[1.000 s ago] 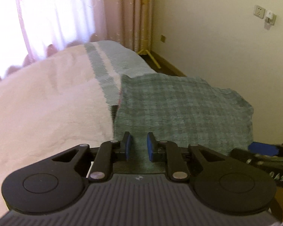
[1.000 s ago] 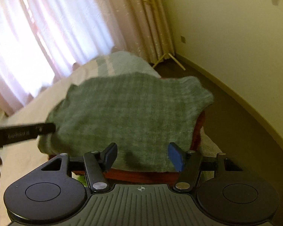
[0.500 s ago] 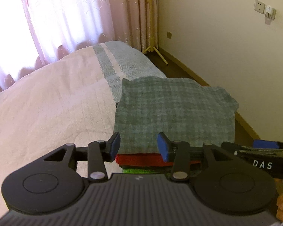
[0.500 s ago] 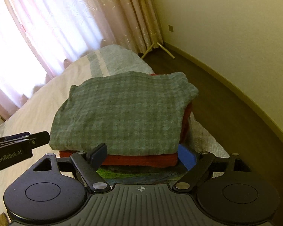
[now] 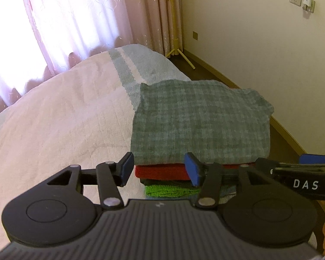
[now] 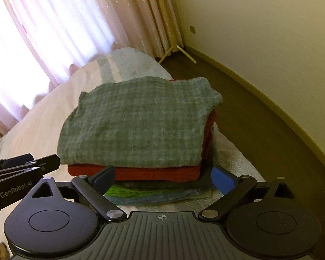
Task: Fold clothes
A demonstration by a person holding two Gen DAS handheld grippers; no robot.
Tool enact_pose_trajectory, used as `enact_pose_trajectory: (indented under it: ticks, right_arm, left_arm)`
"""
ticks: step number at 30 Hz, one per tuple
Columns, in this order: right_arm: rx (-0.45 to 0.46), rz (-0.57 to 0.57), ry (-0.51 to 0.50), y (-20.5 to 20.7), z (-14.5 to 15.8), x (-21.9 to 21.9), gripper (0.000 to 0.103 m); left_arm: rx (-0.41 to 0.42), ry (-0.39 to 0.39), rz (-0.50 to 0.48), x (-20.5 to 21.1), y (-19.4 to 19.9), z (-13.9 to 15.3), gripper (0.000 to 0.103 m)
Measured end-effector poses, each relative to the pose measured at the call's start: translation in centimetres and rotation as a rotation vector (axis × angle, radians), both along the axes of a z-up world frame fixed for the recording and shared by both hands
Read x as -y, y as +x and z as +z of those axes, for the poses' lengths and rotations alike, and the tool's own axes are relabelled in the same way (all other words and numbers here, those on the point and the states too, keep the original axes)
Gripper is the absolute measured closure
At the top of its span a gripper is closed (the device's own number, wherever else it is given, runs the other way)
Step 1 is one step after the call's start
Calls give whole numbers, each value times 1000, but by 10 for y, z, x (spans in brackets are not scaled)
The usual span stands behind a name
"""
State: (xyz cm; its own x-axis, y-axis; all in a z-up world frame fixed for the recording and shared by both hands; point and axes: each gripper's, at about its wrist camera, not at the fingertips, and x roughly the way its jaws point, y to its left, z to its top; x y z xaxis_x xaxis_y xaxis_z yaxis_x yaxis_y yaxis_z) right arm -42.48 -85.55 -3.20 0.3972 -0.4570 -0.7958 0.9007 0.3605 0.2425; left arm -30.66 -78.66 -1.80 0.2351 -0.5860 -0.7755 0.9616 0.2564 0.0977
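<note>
A folded grey-green checked garment (image 5: 201, 121) (image 6: 138, 121) lies on top of a stack of folded clothes at the bed's near right corner. Under it sit a red piece (image 5: 160, 171) (image 6: 140, 172), a dark one, a green one (image 5: 169, 189) (image 6: 123, 191) and a pale blue one. My left gripper (image 5: 160, 169) is open just in front of the stack's near edge, holding nothing. My right gripper (image 6: 164, 176) is open wide before the same edge, also without anything in it. Each gripper shows at the side of the other's view.
The bed (image 5: 58, 112) with a pink quilt and a grey-blue striped end stretches left and away. Pink curtains (image 6: 60, 21) cover the window behind. A dark wooden floor (image 6: 260, 117) and a cream wall (image 5: 260, 39) run along the right. A yellow stand's legs (image 5: 179, 53) are in the corner.
Both grippers have let go of the checked garment, opened wider and drawn back from the stack. The garment now lies flat on the red piece, and the lower layers have come into view.
</note>
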Motion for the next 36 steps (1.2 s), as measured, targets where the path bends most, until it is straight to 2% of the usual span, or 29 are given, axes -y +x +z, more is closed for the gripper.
enact_pose_trajectory:
  ticks: [15, 36]
  right_arm:
    - [-46, -21, 8, -8, 3, -20, 5]
    - [-64, -4, -13, -8, 16, -32, 5]
  left_arm:
    - [3, 6, -23, -18, -11, -4, 50]
    - [8, -10, -12, -32, -12, 1, 46]
